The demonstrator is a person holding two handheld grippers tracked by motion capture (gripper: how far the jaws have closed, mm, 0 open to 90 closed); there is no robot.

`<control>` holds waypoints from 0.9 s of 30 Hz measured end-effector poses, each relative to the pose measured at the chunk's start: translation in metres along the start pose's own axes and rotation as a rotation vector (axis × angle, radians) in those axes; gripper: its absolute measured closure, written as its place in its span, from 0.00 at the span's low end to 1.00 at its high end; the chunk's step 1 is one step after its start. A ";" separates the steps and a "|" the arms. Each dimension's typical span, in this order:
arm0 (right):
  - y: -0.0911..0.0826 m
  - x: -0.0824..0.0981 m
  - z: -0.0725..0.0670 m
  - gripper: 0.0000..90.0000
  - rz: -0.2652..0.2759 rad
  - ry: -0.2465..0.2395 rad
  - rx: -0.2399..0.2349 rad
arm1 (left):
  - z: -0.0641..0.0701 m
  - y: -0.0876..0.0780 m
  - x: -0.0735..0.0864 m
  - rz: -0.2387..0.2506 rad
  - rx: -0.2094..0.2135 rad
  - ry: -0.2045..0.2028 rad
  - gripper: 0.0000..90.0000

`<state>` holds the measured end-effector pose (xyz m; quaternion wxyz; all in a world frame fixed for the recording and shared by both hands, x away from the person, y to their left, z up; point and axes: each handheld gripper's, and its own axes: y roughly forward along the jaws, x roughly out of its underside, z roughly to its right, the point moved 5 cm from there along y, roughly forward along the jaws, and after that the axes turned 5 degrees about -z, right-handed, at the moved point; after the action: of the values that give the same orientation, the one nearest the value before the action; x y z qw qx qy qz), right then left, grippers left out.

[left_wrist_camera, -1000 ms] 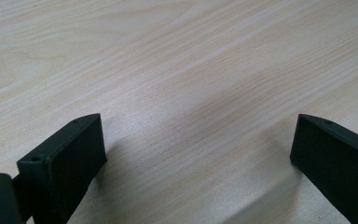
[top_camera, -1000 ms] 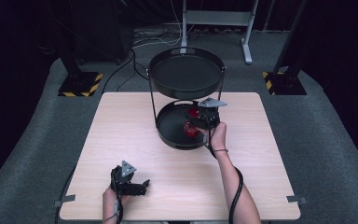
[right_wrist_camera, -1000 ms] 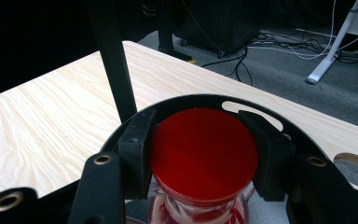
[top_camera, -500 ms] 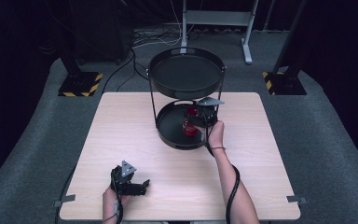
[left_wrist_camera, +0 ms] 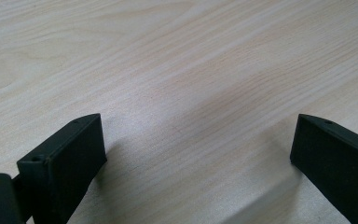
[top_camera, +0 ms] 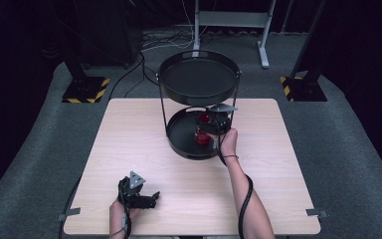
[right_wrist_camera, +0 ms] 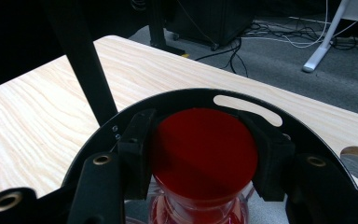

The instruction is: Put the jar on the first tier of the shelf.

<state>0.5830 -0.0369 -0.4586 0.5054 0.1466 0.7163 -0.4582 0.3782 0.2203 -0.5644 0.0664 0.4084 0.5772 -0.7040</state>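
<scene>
High view: right gripper (top_camera: 210,130) reaching under the top tier of a black stand (top_camera: 199,79), clamped on a red-lidded jar (top_camera: 202,135) over the lower tray (top_camera: 179,137); forearm stretched forward. Left gripper (top_camera: 151,199) resting near the table's (top_camera: 129,134) front edge. Grey carpet (top_camera: 348,149) all round.

Left gripper view: jaws spread wide, bare wood between.

Right gripper view: pads (right_wrist_camera: 137,144) pressed on either side of the jar's red lid (right_wrist_camera: 204,151); tray rim behind; cables (right_wrist_camera: 270,32) on the floor beyond.
</scene>
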 end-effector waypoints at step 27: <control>0.019 0.005 0.002 0.53 -0.002 0.016 0.022 | 0.000 0.000 0.000 0.000 0.001 0.000 0.03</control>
<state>0.5946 -0.0295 -0.4730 0.4974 0.1551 0.7156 -0.4652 0.3782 0.2203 -0.5644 0.0662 0.4082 0.5770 -0.7044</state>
